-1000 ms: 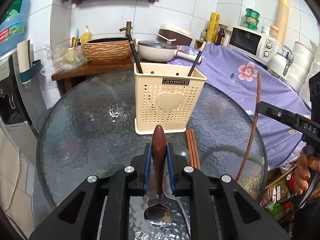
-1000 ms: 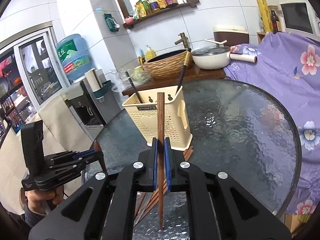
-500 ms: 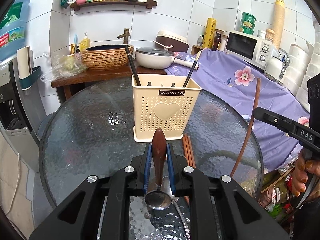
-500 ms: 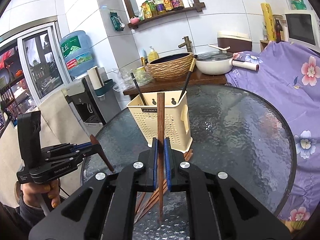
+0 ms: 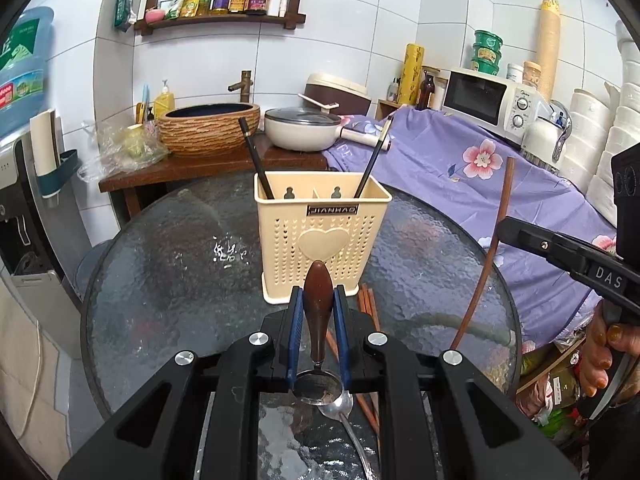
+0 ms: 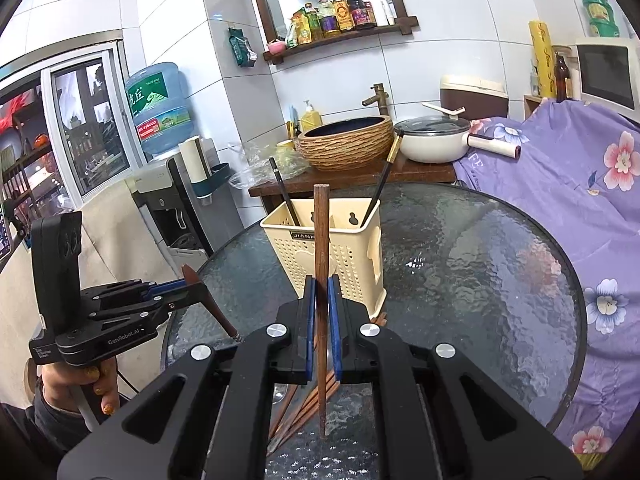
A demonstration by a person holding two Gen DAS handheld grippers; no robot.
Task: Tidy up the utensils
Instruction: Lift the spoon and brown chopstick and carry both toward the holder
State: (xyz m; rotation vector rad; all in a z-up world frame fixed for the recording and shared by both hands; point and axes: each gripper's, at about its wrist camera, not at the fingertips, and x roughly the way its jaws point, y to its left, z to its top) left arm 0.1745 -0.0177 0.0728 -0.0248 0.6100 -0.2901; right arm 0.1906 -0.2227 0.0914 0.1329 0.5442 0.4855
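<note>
A cream utensil holder with a heart stands on the round glass table; it also shows in the right wrist view. Two dark chopsticks lean in it. My left gripper is shut on a brown-handled spoon, held above the table in front of the holder. My right gripper is shut on a brown wooden chopstick, upright, above the table. Several brown chopsticks and a steel spoon lie on the glass near the holder.
A wooden side table with a woven basin and a white pan stands behind the glass table. Purple flowered cloth covers the right side, with a microwave. A water dispenser stands at the left.
Both grippers have risen and drawn back from the holder, still holding the spoon and the chopstick. The holder looks farther and lower now.
</note>
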